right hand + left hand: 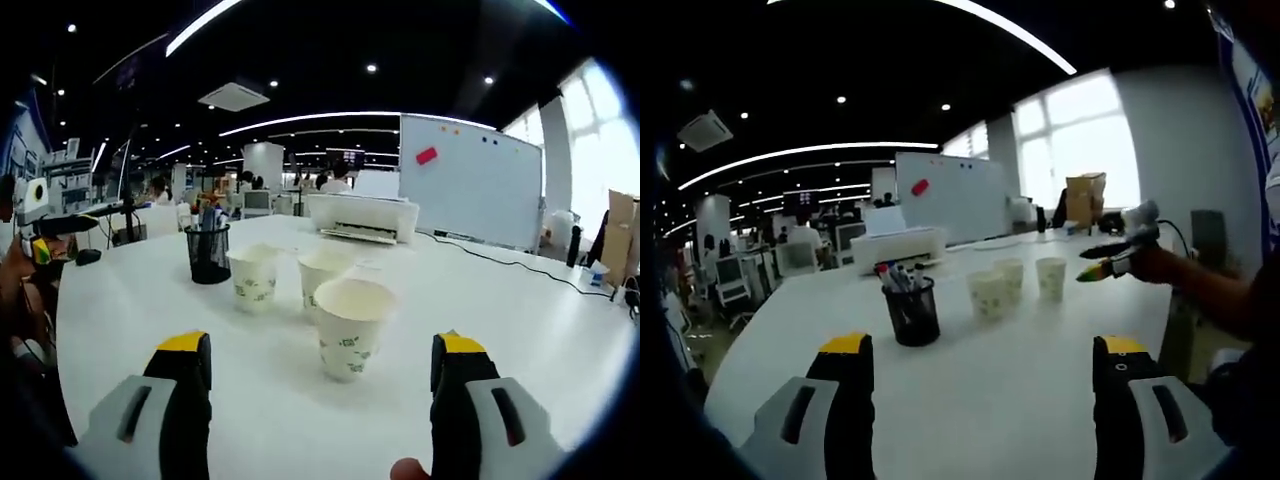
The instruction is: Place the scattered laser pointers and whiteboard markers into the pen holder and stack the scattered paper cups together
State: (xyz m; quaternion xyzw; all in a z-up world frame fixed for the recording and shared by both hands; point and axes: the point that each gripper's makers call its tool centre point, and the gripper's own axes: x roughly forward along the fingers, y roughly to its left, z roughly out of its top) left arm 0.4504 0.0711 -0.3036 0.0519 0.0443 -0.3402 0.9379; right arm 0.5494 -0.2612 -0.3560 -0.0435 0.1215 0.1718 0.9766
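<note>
A black mesh pen holder (pixel 912 311) with several markers in it stands on the white table (pixel 1020 390). To its right stand three upright paper cups (pixel 988 295) (pixel 1010 274) (pixel 1051 278), each apart from the others. My left gripper (pixel 982 346) is open above the table with nothing between its jaws. A hand holds the right gripper (pixel 1118 254) at the right, beyond the cups. In the right gripper view my right gripper (pixel 320 345) is open, and the nearest cup (pixel 350 325) stands just ahead between its jaws. Two more cups (pixel 325 275) (pixel 253 278) and the pen holder (pixel 208 252) stand behind.
A white printer (pixel 898 245) (pixel 362 217) sits at the table's far side, with a whiteboard (pixel 950 195) (pixel 470 180) behind it. A cardboard box (pixel 1085 200) stands by the window. A cable (pixel 500 262) runs across the table's right side. Office desks and people fill the background.
</note>
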